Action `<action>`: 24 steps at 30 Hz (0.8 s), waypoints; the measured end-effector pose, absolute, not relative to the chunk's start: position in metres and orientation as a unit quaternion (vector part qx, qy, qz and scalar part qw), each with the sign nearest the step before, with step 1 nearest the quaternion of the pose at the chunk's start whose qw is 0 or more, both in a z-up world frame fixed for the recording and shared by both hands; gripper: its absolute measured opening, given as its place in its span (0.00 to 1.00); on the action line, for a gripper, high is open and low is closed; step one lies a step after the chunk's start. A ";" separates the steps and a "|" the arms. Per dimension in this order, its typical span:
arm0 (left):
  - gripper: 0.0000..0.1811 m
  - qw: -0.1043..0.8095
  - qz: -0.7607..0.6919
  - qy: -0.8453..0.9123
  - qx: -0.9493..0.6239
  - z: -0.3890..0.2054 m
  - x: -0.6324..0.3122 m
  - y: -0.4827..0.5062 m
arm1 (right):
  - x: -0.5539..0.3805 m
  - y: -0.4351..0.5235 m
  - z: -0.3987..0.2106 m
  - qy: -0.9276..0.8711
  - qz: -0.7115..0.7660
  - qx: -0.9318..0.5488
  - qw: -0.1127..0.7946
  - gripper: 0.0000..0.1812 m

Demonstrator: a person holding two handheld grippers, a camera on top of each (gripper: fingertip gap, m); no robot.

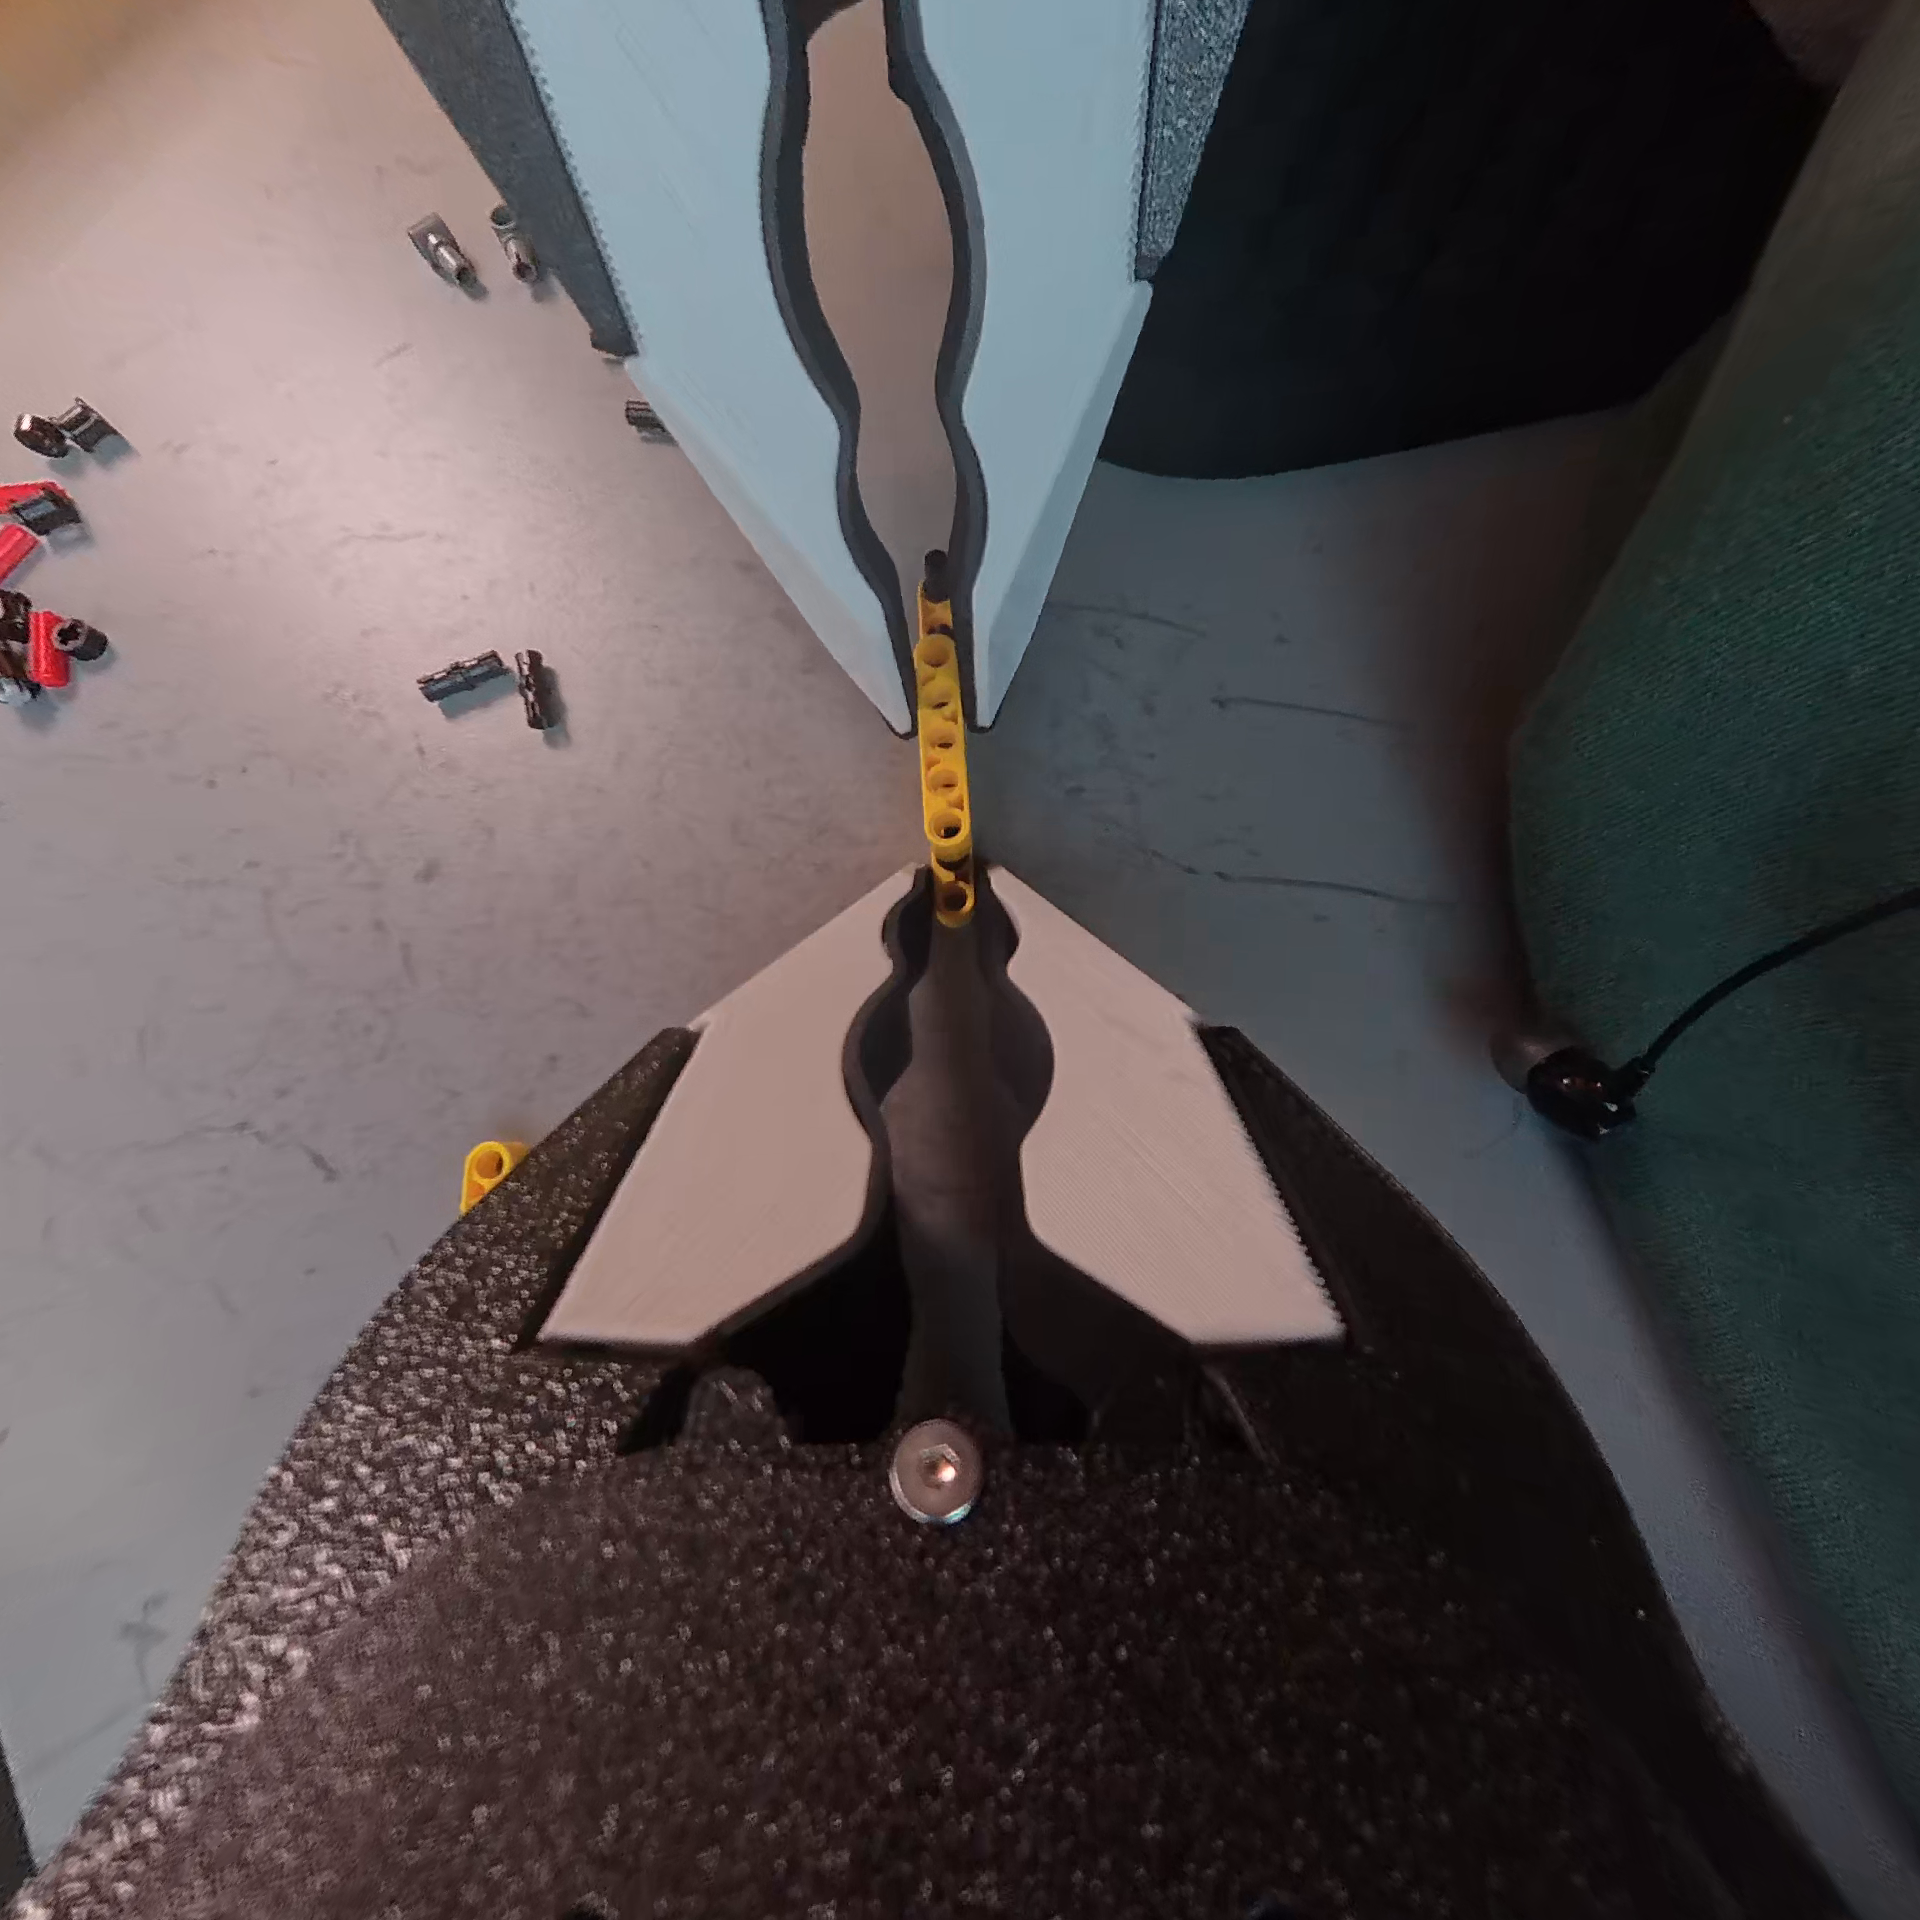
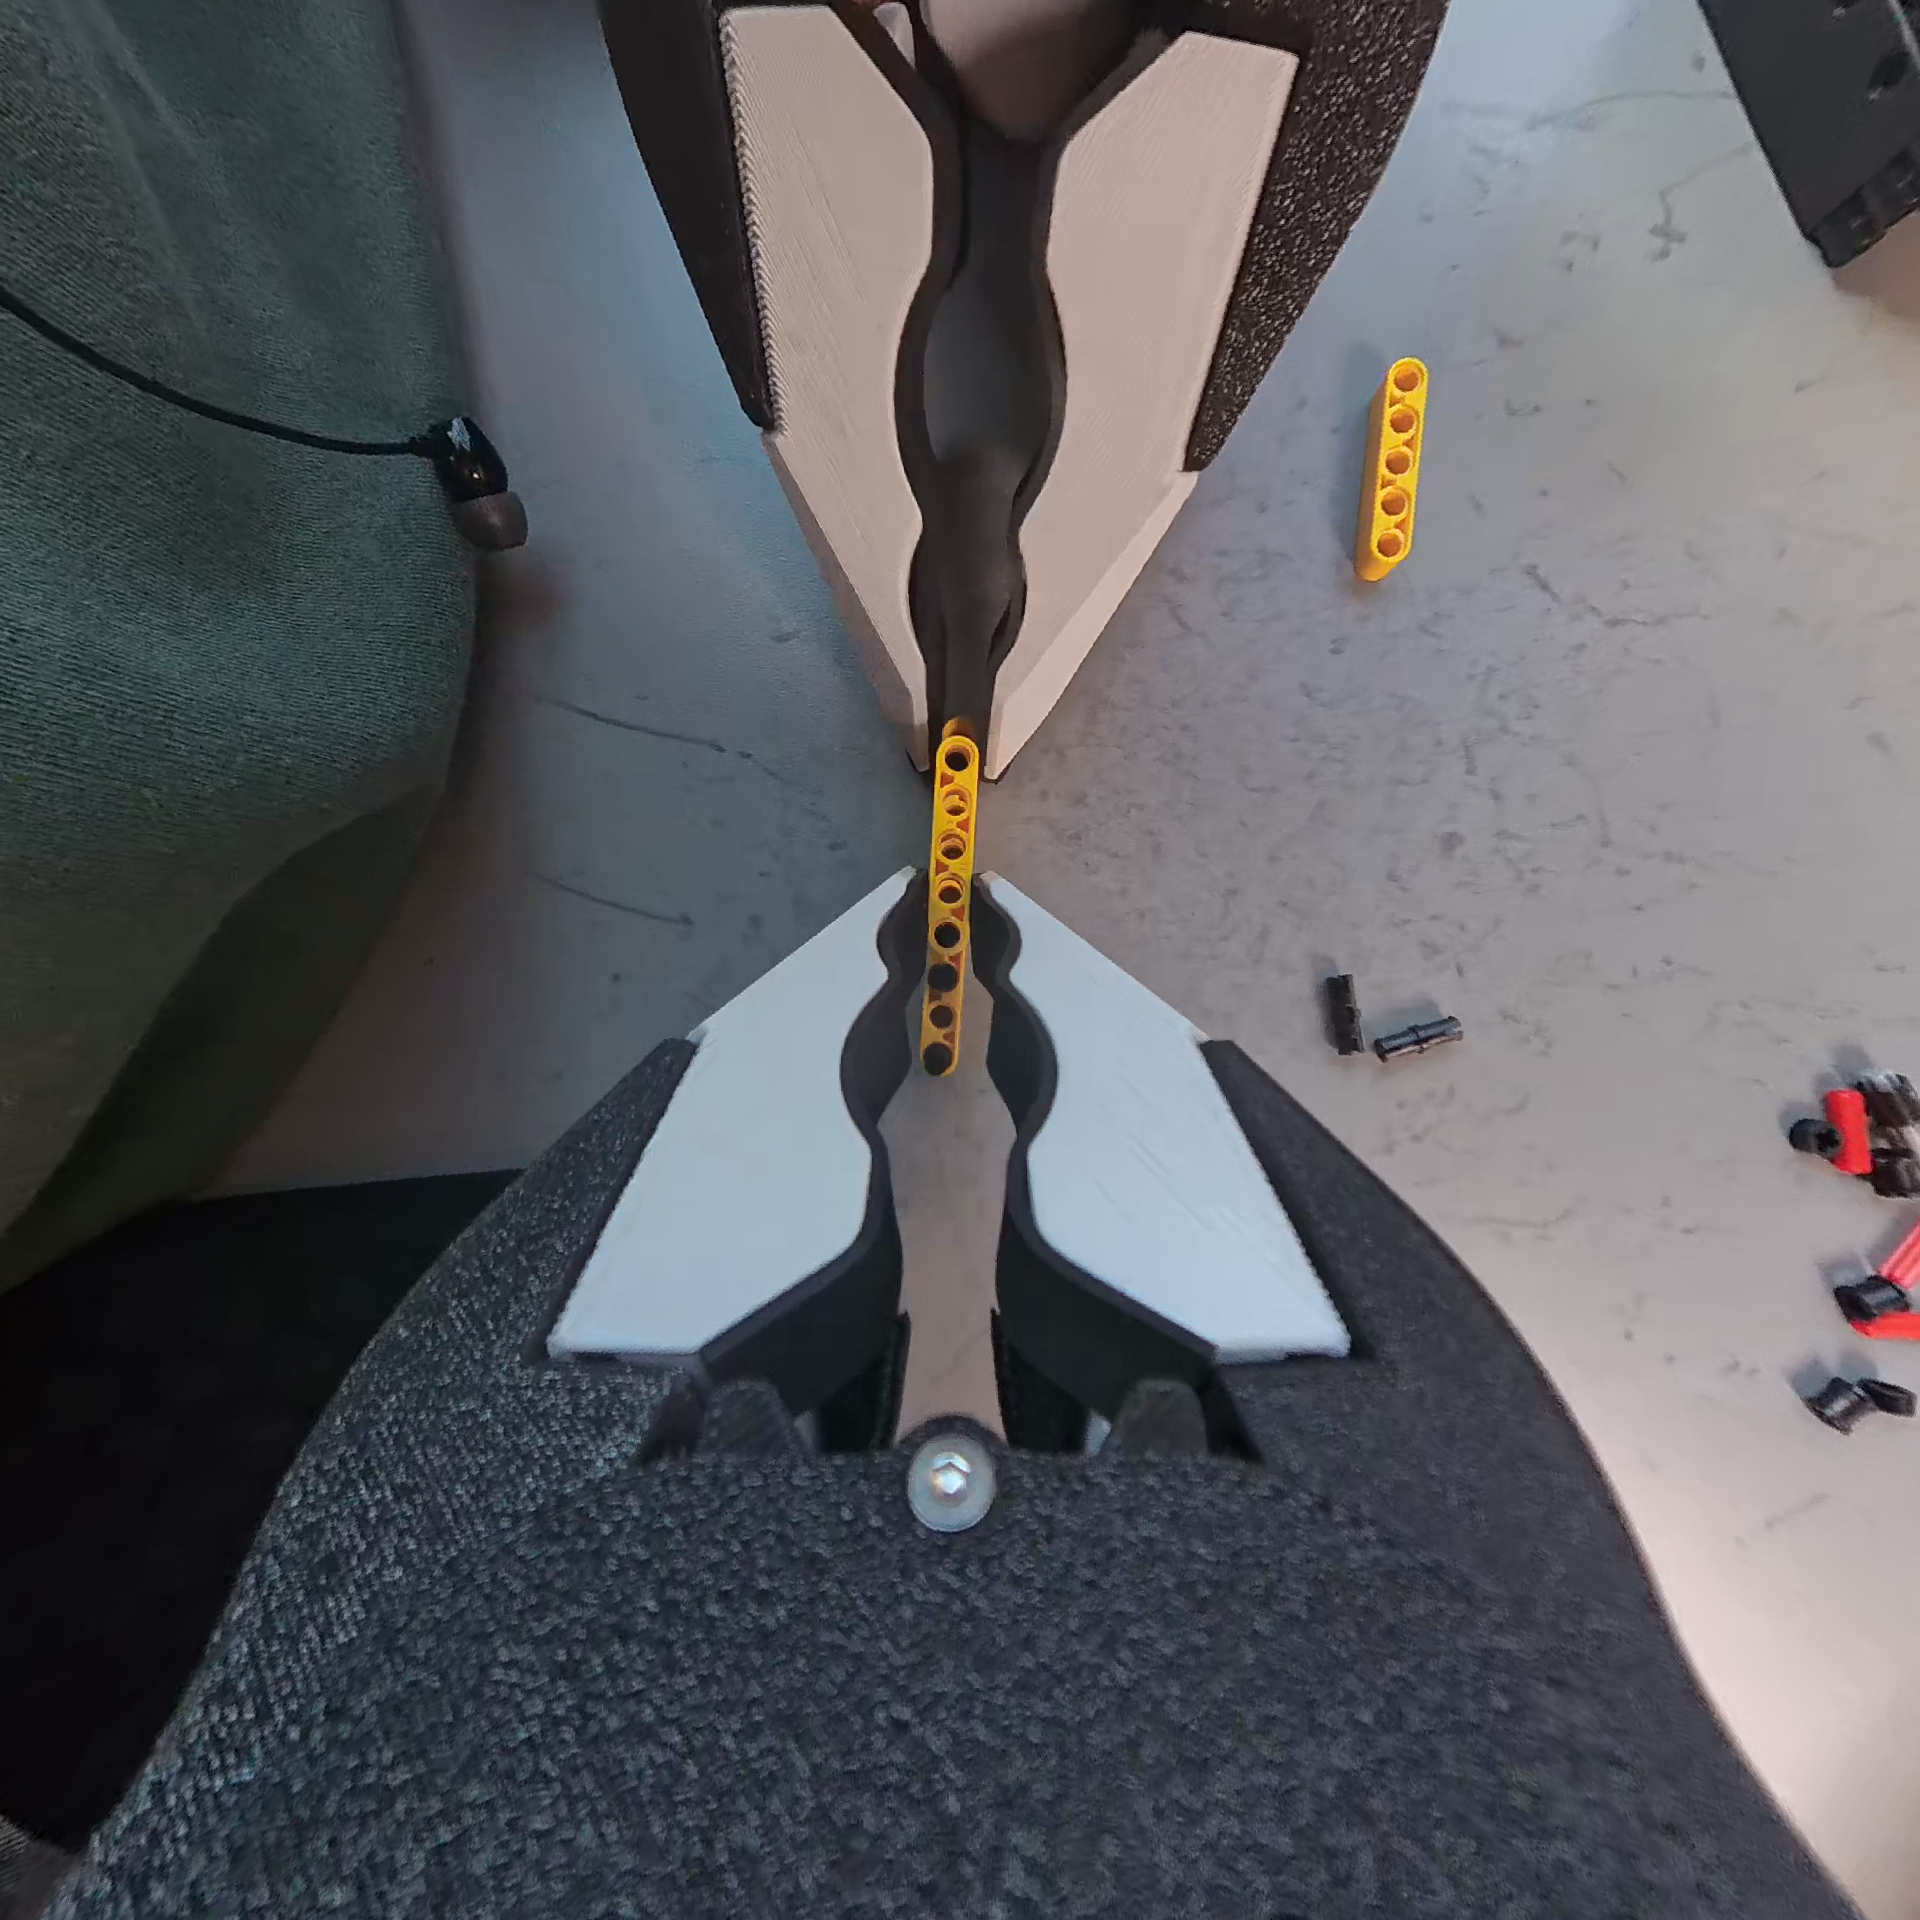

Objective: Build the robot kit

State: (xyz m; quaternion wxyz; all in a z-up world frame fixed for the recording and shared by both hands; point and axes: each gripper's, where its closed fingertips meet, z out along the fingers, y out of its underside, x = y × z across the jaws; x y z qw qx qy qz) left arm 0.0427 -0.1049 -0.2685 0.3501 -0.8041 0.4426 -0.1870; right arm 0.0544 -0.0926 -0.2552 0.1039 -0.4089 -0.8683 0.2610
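Both tools (image 1: 951, 883) (image 2: 948, 883) pinch yellow beam (image 2: 951, 894); ends hidden.

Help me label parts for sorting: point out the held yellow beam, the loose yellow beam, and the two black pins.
held yellow beam (image 2: 951, 831): right wrist view, exposed middle.
loose yellow beam (image 2: 1392, 468): right wrist view, centre hole.
black pins (image 2: 1415, 1037): right wrist view, the right-hand pin.

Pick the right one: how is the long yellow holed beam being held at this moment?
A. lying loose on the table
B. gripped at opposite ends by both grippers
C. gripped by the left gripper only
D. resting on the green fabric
B: the left gripper pinches one end of the long yellow beam while the right gripper clamps the other, above the table.
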 end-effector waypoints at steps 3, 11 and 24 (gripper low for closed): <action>0.04 0.349 -0.190 0.440 -0.805 -0.268 0.043 -0.105 | 0.054 -0.093 -0.255 -0.873 0.245 -0.408 0.110 0.04; 0.03 0.342 -0.202 0.430 -0.811 -0.268 0.043 -0.105 | 0.055 -0.094 -0.256 -0.870 0.235 -0.416 0.122 0.04; 0.04 0.347 -0.193 0.429 -0.811 -0.268 0.043 -0.105 | 0.055 -0.090 -0.256 -0.879 0.190 -0.421 0.122 0.04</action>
